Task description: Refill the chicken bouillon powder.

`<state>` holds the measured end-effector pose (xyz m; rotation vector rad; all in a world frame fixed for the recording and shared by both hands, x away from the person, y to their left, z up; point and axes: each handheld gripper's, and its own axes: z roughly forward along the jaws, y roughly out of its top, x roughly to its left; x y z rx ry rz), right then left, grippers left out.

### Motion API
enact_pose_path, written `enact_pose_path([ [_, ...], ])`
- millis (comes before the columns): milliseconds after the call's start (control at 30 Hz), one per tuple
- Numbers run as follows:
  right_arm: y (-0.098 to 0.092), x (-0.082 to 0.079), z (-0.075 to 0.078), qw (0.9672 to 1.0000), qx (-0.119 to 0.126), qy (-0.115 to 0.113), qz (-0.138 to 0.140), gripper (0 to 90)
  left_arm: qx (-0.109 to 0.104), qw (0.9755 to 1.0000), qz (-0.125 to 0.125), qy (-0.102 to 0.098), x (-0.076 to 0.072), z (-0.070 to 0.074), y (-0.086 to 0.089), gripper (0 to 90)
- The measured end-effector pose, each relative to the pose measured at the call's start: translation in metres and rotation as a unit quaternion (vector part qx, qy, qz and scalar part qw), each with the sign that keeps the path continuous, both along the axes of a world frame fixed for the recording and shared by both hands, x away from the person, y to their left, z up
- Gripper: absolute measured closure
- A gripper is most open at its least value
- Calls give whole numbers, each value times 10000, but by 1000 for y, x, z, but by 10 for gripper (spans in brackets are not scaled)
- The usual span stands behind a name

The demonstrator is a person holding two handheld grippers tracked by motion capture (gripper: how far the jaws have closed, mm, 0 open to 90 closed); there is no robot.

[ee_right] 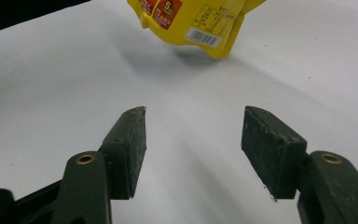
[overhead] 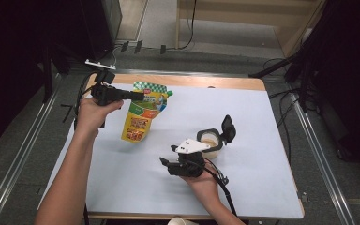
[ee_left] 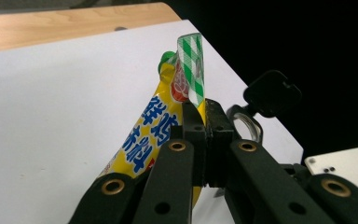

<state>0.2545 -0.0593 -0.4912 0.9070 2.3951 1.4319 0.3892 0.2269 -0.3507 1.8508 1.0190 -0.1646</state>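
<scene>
The left tongs (overhead: 138, 95) are pinching the yellow pouch (overhead: 143, 112) by its green-checked top edge, holding it at about ten o'clock over the white worktop (overhead: 262, 140). Toward five o'clock, the right tongs (overhead: 166, 161) are standing open with nothing between them, just beside a flip-lid container (overhead: 212, 140).

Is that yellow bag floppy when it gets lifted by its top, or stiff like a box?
Probably floppy: the yellow pouch hangs bent below the left gripper, which pinches its checked top edge. It looks lightish, since a pinch on that thin edge seems enough to carry it. It may swing while moved, because its bottom hangs free above the white mat.
</scene>
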Motion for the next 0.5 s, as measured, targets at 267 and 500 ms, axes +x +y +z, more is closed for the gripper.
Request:
enact_pose_path([
  [267, 1, -1, 0, 10000, 20, 2, 6, 413, -71, 9998, 209, -24, 4, -4, 16, 900],
  [500, 0, -1, 1, 10000, 18, -21, 0, 413, 56, 9997, 217, -56, 3, -3, 24, 871],
])
